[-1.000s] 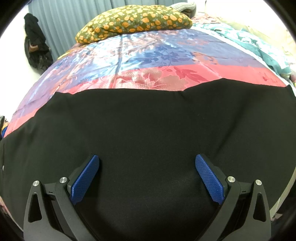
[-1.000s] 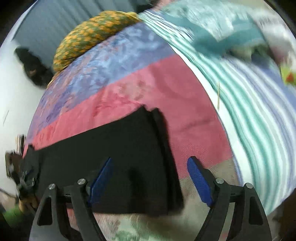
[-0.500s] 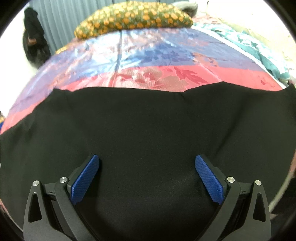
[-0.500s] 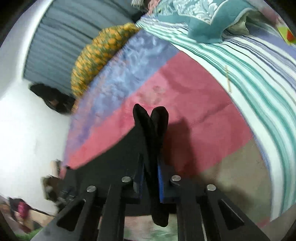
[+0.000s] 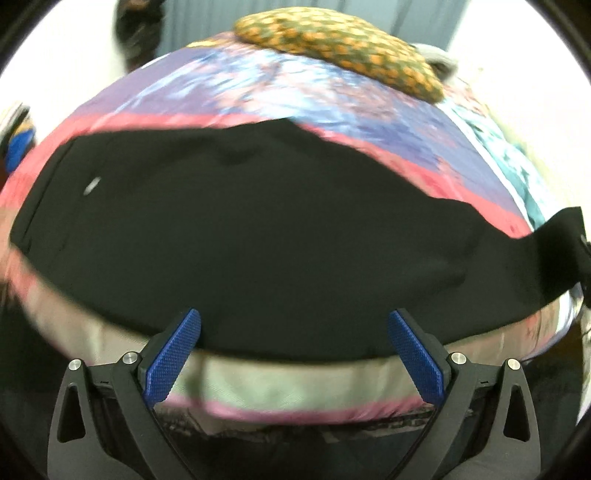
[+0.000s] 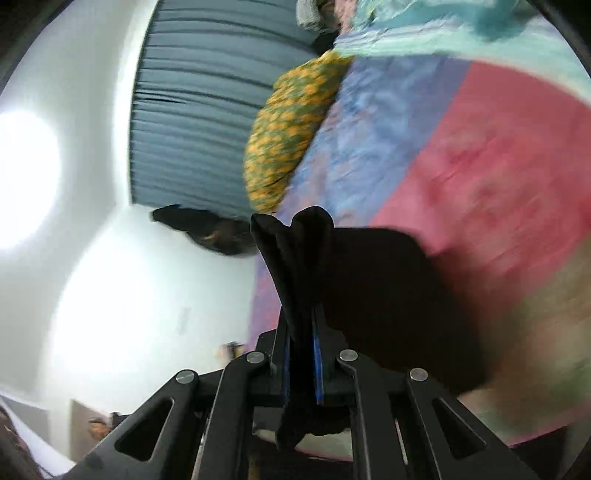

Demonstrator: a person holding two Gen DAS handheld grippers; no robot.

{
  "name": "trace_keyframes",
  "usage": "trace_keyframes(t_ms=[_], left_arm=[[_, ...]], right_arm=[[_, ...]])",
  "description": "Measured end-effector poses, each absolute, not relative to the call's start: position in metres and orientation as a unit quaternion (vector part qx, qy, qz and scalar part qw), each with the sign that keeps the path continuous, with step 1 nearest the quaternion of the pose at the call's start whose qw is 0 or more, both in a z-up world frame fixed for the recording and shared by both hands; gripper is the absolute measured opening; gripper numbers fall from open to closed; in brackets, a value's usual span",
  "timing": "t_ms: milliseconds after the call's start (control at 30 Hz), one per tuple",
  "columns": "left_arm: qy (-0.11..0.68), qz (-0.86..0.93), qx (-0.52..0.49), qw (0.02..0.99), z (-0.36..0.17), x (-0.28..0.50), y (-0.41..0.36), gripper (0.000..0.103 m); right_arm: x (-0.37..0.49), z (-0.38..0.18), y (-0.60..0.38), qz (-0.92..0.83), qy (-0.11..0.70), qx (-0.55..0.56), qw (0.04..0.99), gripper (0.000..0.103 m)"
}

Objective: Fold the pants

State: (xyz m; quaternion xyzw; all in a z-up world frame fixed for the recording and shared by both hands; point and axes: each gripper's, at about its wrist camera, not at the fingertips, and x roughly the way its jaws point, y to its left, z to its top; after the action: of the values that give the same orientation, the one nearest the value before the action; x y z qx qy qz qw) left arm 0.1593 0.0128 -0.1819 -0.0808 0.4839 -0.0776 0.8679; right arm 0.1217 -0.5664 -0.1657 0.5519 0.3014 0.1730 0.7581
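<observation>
Black pants point(image 5: 258, 221) lie spread across a pink, blue and purple bedspread point(image 5: 295, 85). My left gripper point(image 5: 293, 336) is open and empty, hovering at the near edge of the pants over the bed's front edge. My right gripper point(image 6: 301, 332) is shut on a bunched end of the pants point(image 6: 295, 251) and holds it lifted, tilted well over to one side. That lifted end shows at the far right of the left wrist view point(image 5: 565, 236).
A yellow-and-green patterned pillow point(image 5: 340, 44) lies at the head of the bed, also in the right wrist view point(image 6: 288, 125). Teal striped bedding point(image 6: 443, 29) lies beside the bedspread. A grey curtain point(image 6: 199, 103) and a dark bag point(image 6: 207, 229) are against the wall.
My right gripper closed on the pants' end, then lifted and rolled sideways with it. My left gripper pulled back toward the near edge of the pants and stayed open.
</observation>
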Motion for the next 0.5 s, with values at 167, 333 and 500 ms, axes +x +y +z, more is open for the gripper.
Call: trace_keyframes(t_ms=[167, 333, 500], left_arm=[[0.468, -0.067, -0.145, 0.869, -0.177, 0.162, 0.041, 0.101], [0.464, -0.07, -0.14, 0.872, -0.176, 0.163, 0.038, 0.101], [0.468, -0.062, -0.141, 0.87, -0.18, 0.163, 0.047, 0.101]], right_arm=[[0.161, -0.167, -0.46, 0.228, 0.307, 0.566, 0.73, 0.01], [0.203, -0.19, -0.349, 0.253, 0.338, 0.569, 0.706, 0.01], [0.229, -0.223, -0.248, 0.254, 0.392, 0.537, 0.702, 0.011]])
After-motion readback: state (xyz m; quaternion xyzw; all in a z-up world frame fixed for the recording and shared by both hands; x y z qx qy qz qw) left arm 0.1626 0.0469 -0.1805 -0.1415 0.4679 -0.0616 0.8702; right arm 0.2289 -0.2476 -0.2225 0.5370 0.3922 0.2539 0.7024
